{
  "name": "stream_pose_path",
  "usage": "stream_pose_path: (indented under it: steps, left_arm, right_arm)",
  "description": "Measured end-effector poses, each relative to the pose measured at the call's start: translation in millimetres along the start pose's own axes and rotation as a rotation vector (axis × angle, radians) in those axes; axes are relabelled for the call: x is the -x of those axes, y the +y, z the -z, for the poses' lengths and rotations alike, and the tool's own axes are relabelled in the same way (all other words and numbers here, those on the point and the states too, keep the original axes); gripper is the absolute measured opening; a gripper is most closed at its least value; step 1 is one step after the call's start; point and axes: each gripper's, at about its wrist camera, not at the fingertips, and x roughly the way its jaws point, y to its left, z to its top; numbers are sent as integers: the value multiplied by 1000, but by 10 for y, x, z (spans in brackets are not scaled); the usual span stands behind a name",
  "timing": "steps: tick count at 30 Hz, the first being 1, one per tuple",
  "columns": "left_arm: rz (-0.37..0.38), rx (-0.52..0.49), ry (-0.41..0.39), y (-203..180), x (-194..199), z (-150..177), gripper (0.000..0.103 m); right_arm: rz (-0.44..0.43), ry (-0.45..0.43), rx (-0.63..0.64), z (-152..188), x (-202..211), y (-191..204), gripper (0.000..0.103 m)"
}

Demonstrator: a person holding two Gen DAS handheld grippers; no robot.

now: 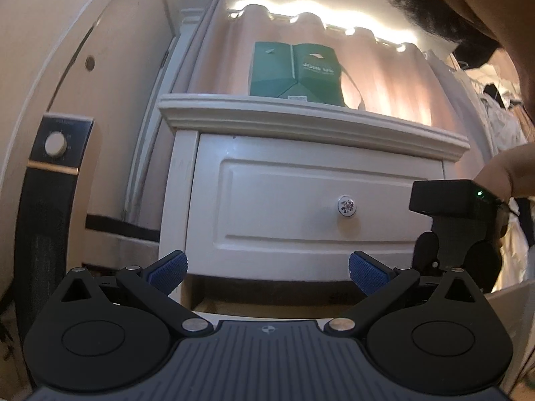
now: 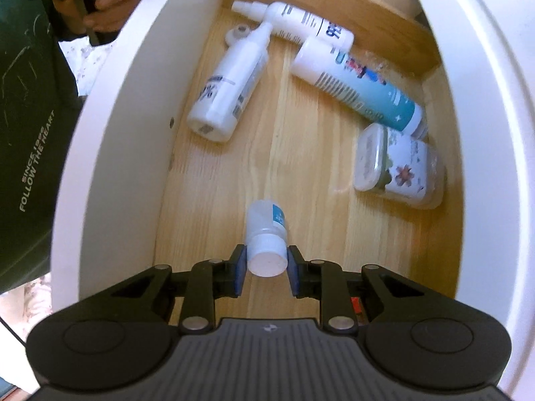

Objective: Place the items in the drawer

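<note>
The right tongs [image 2: 266,275] grasp a small clear bottle [image 2: 266,234] over the open drawer [image 2: 274,153] holding 3 white bottles, while the left tongs [image 1: 267,272] hang released.

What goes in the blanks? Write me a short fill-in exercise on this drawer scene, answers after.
1. The right gripper grips the small bottle by its white ___.
2. The left gripper is empty, its jaws ___.
3. The drawer has a ___ floor.
4. The flowered tub lies nearest the drawer's ___ wall.

Answers: cap; open; wooden; right
</note>
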Motion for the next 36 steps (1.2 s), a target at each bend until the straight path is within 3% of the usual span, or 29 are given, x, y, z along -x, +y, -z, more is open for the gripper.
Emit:
stream_pose_path:
  steps: [5,14,19,36]
  left_arm:
    - [-12,9,-9,25,53,-22,103]
    - [-25,13,14,53,77,6,103]
    - [-28,8,23,73,74,13,103]
    - [-82,24,34,206,112,28,103]
  right_arm:
    - [18,32,-4,-55,61,-59,26]
    - [3,307,88,-348,-233,-103,26]
    - [-16,402,134,-509,-364,-134,26]
    - [-16,520,154,-729,-505,-187,27]
